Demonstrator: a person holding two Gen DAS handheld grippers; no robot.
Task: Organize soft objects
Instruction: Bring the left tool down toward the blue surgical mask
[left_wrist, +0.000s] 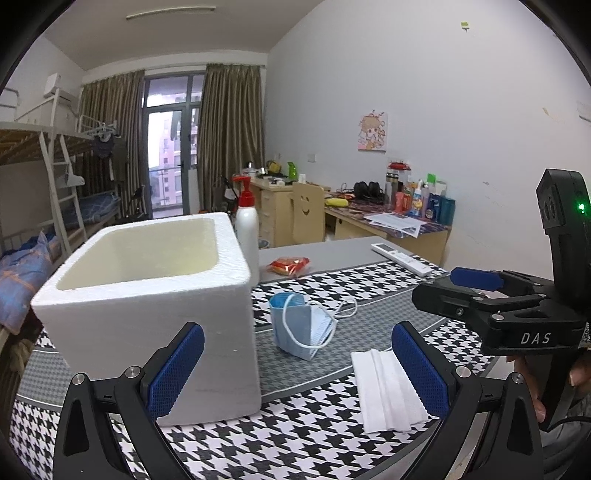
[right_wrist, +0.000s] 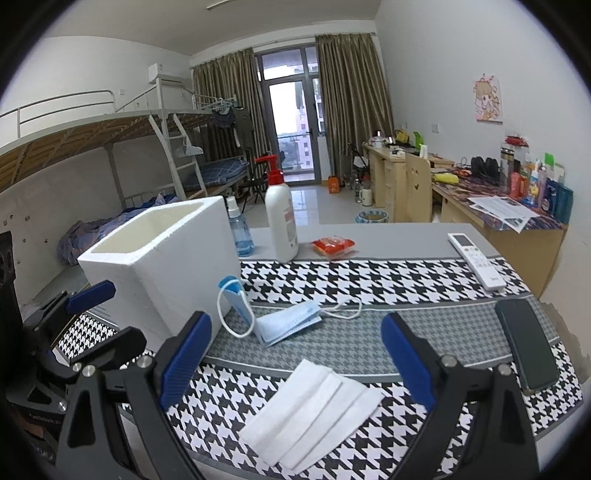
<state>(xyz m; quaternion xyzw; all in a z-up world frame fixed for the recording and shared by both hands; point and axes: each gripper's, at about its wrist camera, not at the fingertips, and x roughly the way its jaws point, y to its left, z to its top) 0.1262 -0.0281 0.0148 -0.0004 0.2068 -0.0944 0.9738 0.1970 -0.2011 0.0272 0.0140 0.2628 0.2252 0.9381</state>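
The white face mask (right_wrist: 314, 410) lay flat on the near table (right_wrist: 424, 236), light and limp; you would have pinched one edge. The blue mask (right_wrist: 284, 323) lay just beyond, beside the foam box (right_wrist: 162, 258). Both your right claw (right_wrist: 295, 360) and left claw (left_wrist: 295, 373) were spread, holding nothing.

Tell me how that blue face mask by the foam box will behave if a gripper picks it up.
The blue mask is thin pleated fabric lying folded, so it will likely flop and unfold when lifted. It looks very light. Its loose ear loops trail on the cloth and may snag or dangle.
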